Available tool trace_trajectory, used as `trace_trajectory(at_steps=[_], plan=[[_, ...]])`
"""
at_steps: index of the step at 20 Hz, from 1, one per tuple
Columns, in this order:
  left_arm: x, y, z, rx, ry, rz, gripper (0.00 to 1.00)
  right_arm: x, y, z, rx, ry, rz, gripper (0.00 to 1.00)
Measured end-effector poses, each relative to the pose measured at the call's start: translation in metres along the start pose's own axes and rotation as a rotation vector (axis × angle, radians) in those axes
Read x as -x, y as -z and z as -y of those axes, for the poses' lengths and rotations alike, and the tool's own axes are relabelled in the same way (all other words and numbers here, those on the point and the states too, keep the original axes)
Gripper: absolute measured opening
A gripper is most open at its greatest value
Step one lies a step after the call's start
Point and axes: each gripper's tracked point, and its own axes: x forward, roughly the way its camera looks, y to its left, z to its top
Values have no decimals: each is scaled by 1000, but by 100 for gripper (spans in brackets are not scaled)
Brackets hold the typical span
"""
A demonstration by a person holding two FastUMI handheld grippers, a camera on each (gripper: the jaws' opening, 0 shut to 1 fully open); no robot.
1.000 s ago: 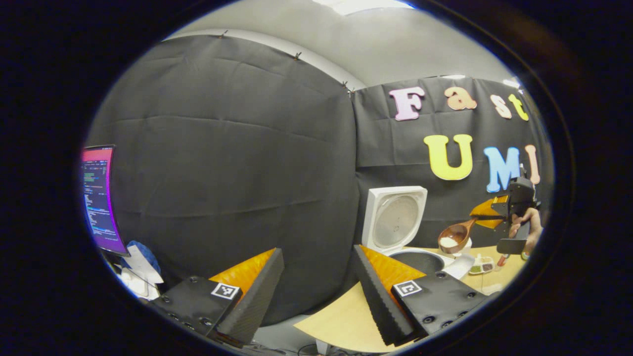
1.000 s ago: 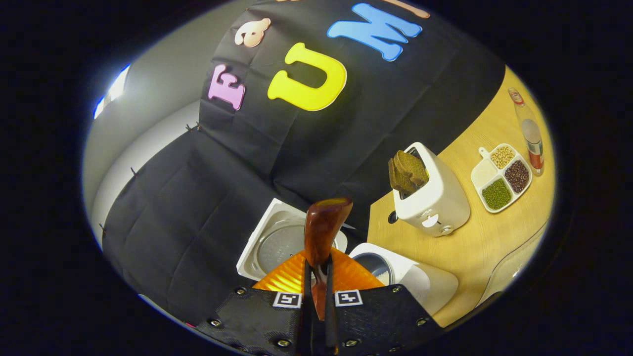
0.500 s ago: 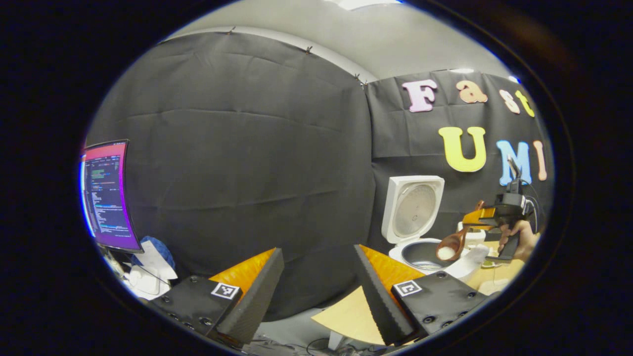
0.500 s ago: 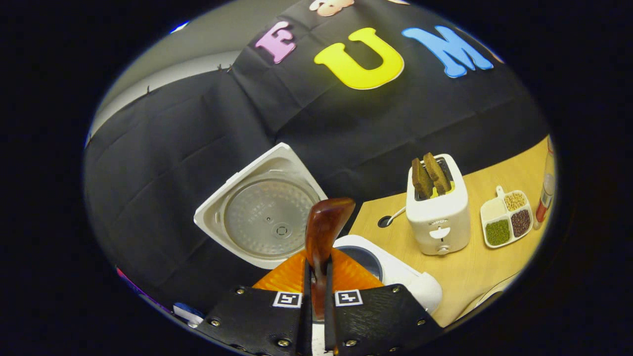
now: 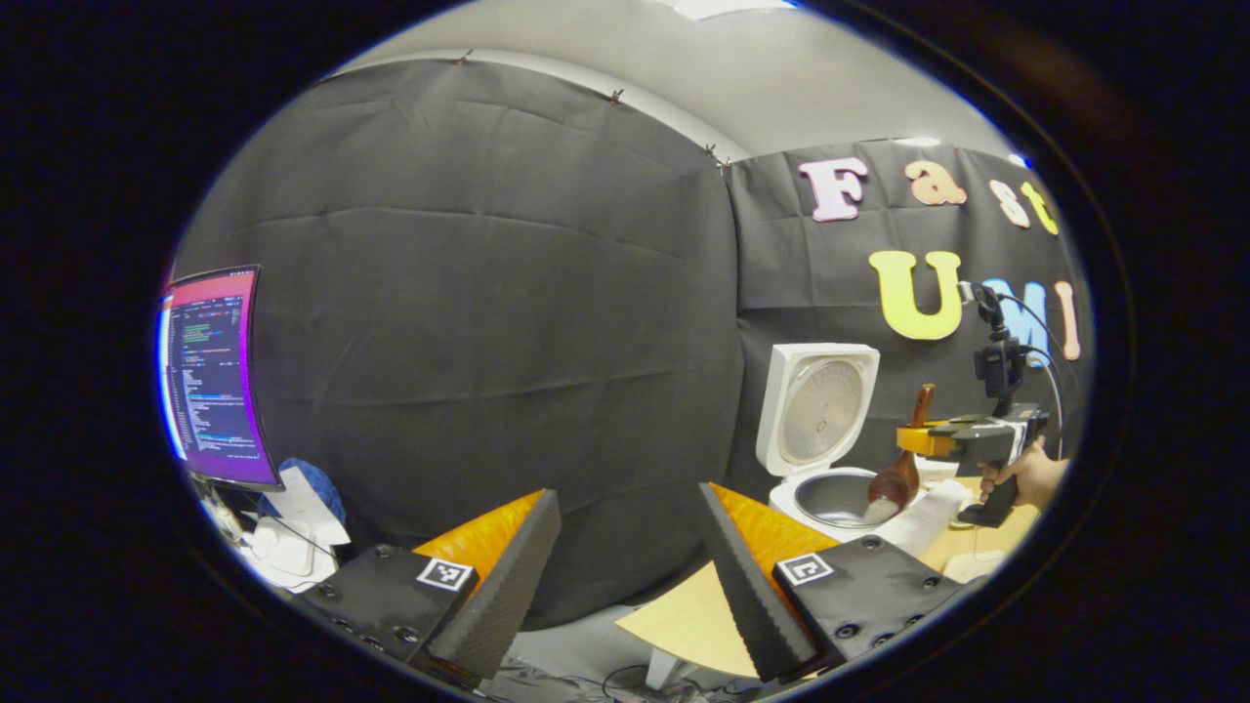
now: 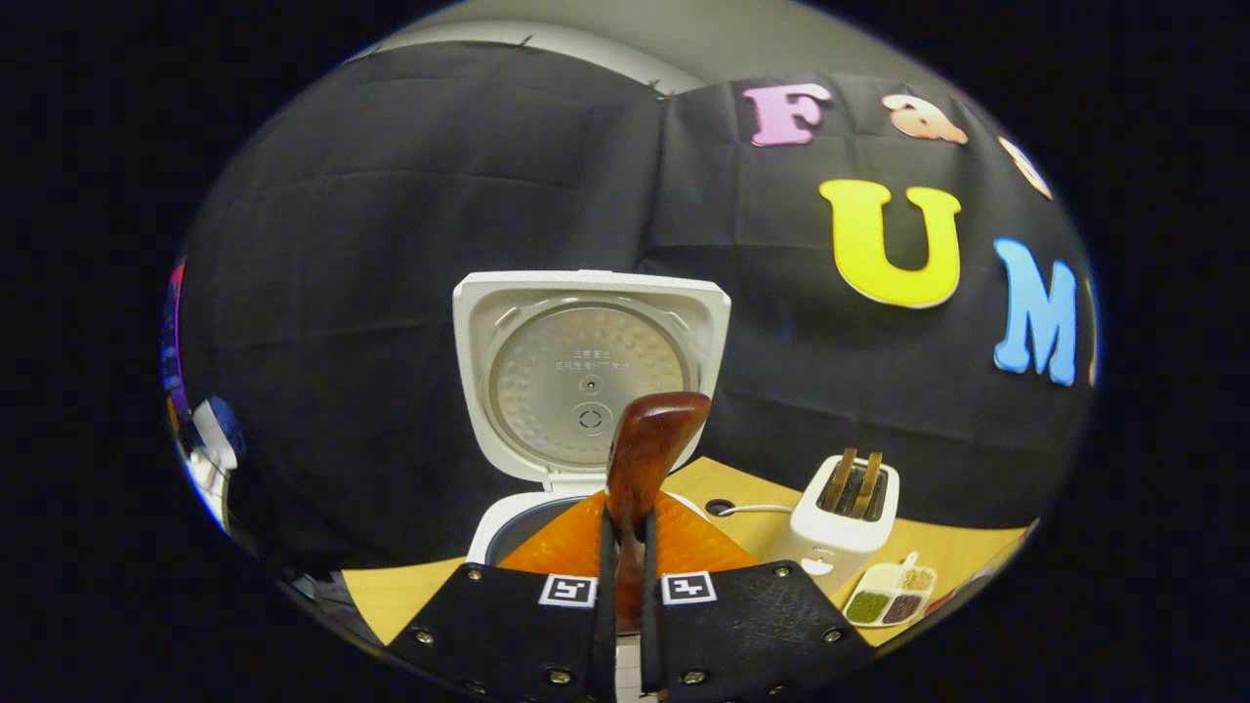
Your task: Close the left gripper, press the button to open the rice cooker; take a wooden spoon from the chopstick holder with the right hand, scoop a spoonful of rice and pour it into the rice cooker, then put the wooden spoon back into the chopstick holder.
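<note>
Wooden spoon [image 5: 894, 480] now tipped over rice cooker [image 5: 818, 459]

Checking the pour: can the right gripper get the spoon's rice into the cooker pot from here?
Probably yes: the lid stands open, and the right gripper tips the wooden spoon over the pot.

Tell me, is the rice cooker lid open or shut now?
Open: the rice cooker lid stands upright, its metal inner plate facing out.
</note>
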Motion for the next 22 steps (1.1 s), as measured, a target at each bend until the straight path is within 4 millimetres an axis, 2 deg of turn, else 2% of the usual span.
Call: trace_trajectory(at_steps=[5,8,12,14,19,22], plan=[[4,-1,-4,10,-14,4,98,10,-15,-6,326,17,63,10],[10,-1,-7,22,-23,4,98,12,-17,-8,328,24,66,10],[11,-2,-10,26,-27,10,98,10,-17,2,55,0,26,10],[14,-6,-9,26,-23,15,98,8,-23,13,-102,-1,22,10],[10,-15,4,20,5,31,98,26,-40,43,-449,-11,51,10],[7,-28,20,19,37,51,96,49,-45,65,-612,20,89,10]])
